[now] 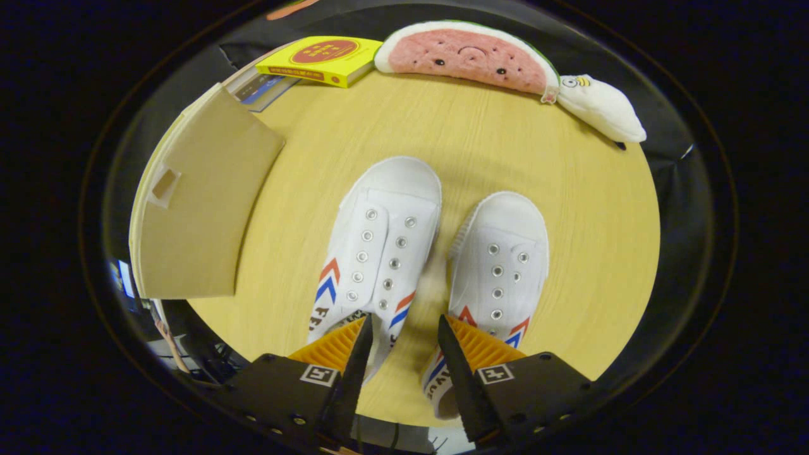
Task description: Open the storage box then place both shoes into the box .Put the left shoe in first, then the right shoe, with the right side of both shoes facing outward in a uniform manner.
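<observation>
Shoe heels [442, 379] behind parted claw [401, 328]

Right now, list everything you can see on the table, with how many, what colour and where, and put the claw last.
shoes: two, white with red and blue chevrons; left shoe and right shoe side by side just ahead of the claw, toes pointing away
storage box: one, tan cardboard, shut, left of the shoes
yellow box: one, yellow with a red mark, far side of the table, beyond the storage box
watermelon plush: one, pink and white, far side, beyond the shoes
white plush: one, white, right of the watermelon plush
table: one, light wood
claw: one, open, fingers over the shoes' heels, holding nothing
</observation>
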### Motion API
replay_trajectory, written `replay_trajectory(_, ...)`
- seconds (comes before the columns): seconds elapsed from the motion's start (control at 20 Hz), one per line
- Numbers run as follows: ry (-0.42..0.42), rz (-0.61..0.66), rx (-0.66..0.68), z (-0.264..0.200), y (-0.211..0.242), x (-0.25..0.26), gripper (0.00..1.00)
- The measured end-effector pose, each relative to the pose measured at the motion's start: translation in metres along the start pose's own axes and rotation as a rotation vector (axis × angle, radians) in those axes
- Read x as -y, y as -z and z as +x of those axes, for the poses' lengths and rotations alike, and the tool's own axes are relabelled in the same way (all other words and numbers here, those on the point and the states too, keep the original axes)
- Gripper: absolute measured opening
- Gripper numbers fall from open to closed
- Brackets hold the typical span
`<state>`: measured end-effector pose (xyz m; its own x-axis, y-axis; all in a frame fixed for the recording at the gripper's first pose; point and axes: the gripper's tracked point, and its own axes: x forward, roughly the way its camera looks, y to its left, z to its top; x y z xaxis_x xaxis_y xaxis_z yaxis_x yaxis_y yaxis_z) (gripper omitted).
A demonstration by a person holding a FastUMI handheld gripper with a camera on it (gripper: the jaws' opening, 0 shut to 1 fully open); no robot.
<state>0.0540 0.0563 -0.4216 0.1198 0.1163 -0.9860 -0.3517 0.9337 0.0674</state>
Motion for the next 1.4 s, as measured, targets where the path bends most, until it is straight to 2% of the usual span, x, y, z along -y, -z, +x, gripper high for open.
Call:
replay_trajectory(0.15, -0.063, 0.056, -0.001, 0.010, -0.006, -0.005, 0.57)
replay_trajectory(0.35, -0.196, 0.183, 0.012, 0.021, -0.008, -0.016, 0.11)
replay_trajectory(0.4, -0.226, 0.189, 0.006, 0.020, -0.007, -0.015, 0.10)
replay_trajectory(0.5, -0.289, 0.216, 0.008, 0.018, -0.006, -0.015, 0.01)
replay_trajectory(0.75, -0.340, 0.250, -0.002, -0.001, 0.003, -0.017, 0.01)
replay_trajectory(0.95, -0.375, 0.289, 0.030, -0.040, 0.007, -0.025, 0.01)
replay_trajectory(1.05, -0.405, 0.306, 0.055, -0.065, 0.002, -0.036, 0.01)
replay_trajectory(1.2, -0.408, 0.283, 0.123, -0.104, -0.011, -0.055, 0.01)
replay_trajectory(1.4, -0.425, 0.222, 0.174, -0.153, -0.033, -0.105, 0.01)
